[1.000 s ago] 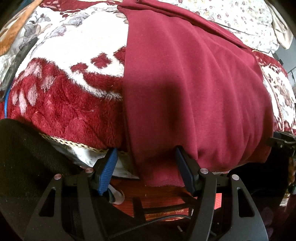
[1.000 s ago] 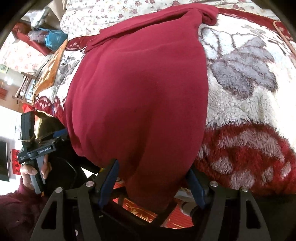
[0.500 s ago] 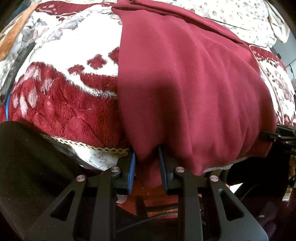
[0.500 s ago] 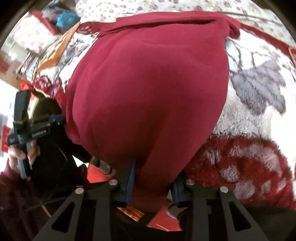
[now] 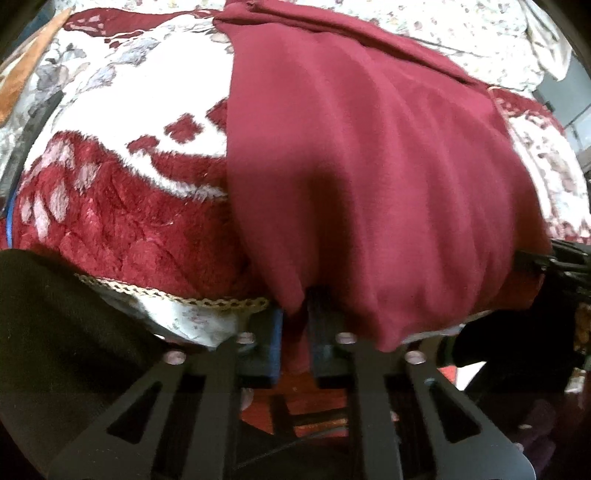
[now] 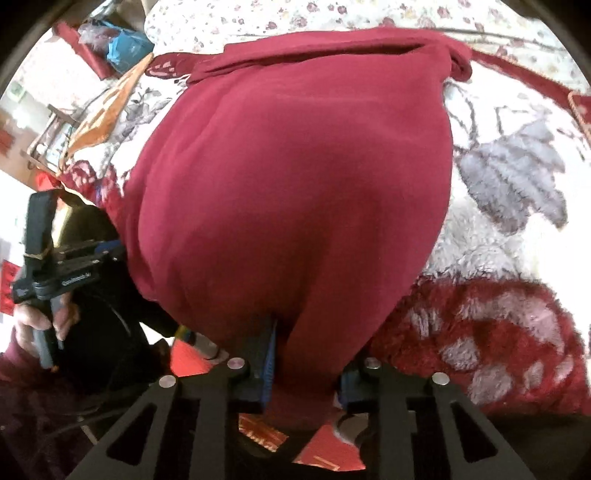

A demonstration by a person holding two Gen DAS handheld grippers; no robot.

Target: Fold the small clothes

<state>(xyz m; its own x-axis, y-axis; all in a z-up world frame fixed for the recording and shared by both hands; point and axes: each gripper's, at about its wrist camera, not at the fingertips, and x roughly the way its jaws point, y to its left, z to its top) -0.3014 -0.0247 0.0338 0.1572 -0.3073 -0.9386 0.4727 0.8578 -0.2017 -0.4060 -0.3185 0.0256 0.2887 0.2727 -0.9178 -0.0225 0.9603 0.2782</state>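
A dark red garment [image 5: 369, 155] lies along a fleece blanket on a bed, its near hem hanging over the bed's edge. It also fills the right wrist view [image 6: 295, 184]. My left gripper [image 5: 295, 332] is shut on the hem near the garment's left corner. My right gripper [image 6: 306, 354] is shut on the hem near the right corner, where cloth bunches between the blue pads. The left gripper also shows at the left of the right wrist view [image 6: 55, 266], held by a hand.
The red, white and grey floral fleece blanket [image 5: 110, 184] covers the bed, with a floral sheet [image 6: 295, 18] at the far end. A dark fabric mass [image 5: 55, 314] sits at lower left. Furniture and red items [image 6: 44, 129] stand at the far left.
Both grippers were open around the hanging hem one second ago. They have closed on it and now lift and bunch the hem slightly.
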